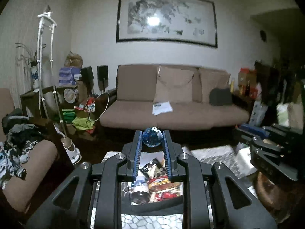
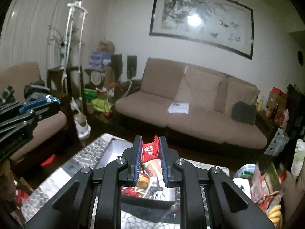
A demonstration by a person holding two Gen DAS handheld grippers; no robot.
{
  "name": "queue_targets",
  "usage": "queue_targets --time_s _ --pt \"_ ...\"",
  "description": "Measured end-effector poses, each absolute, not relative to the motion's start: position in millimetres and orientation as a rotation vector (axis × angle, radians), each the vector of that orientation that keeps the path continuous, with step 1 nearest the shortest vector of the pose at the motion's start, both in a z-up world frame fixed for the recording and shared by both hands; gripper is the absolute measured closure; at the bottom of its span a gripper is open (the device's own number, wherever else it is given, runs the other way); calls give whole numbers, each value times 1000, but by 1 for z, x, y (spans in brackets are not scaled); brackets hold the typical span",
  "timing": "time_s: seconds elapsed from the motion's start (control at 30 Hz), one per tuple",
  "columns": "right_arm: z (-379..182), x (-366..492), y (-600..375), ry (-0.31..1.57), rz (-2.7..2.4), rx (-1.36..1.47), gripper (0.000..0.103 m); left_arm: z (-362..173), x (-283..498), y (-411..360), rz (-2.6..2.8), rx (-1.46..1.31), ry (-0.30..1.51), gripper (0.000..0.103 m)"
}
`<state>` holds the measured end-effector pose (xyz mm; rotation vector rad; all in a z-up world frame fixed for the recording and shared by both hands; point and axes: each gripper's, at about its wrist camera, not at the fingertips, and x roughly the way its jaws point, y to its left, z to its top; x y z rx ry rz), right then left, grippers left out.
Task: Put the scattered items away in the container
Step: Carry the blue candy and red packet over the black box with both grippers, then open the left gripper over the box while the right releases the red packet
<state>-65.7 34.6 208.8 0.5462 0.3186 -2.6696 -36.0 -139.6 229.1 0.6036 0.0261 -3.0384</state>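
Grippers are seen from two wrist cameras above a patterned table point(image 2: 63, 173) in a living room. The left gripper point(image 1: 152, 139) is closed on a blue glass ball point(image 1: 152, 139), pinched between its fingertips at twelve o'clock in the left view. The right gripper point(image 2: 150, 148) is closed on a red snack packet point(image 2: 149, 150), held upright between its blue pads, its long axis running along the fingers.

The container point(image 2: 114, 148), a box with white inner walls, is seen below and just ahead of the right gripper. It lies at six o'clock from both held items, and wrappers and a small bottle point(image 1: 140, 187) are already gathered inside. Both grippers are judged to be about equally near it, the left one appearing at nine o'clock in the right view. More scattered packets point(image 2: 266, 196) are seen on the table at four o'clock in the right view. A brown sofa point(image 1: 171, 114) is set behind, well apart from the table.
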Motion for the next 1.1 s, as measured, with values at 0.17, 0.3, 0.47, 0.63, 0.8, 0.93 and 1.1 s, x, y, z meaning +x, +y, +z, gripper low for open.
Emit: queue_targets --time_s 0.17,0.3,0.47,0.63,0.8,0.93,1.1 --pt "154 -126 32 327 -2655 670 85 165 -106 -125 -3015 803 -67 83" --pt "98 -160 29 300 -2569 741 85 110 -128 -119 -3029 846 19 83" --pt "32 -199 22 331 -2526 867 85 43 -175 -111 -2974 964 -1 83" --pt "-13 -225 28 275 -2508 955 85 -15 -198 -111 -2859 1048 26 83" --pt "-49 -237 17 336 -2453 1036 85 -49 -205 -104 -2790 1074 -54 83" --pt "-65 -239 11 373 -2426 1068 85 -54 -207 -105 -2762 1105 -71 83" --pt "-67 -234 5 380 -2422 1071 85 -56 -205 -107 -2770 1127 -34 83"
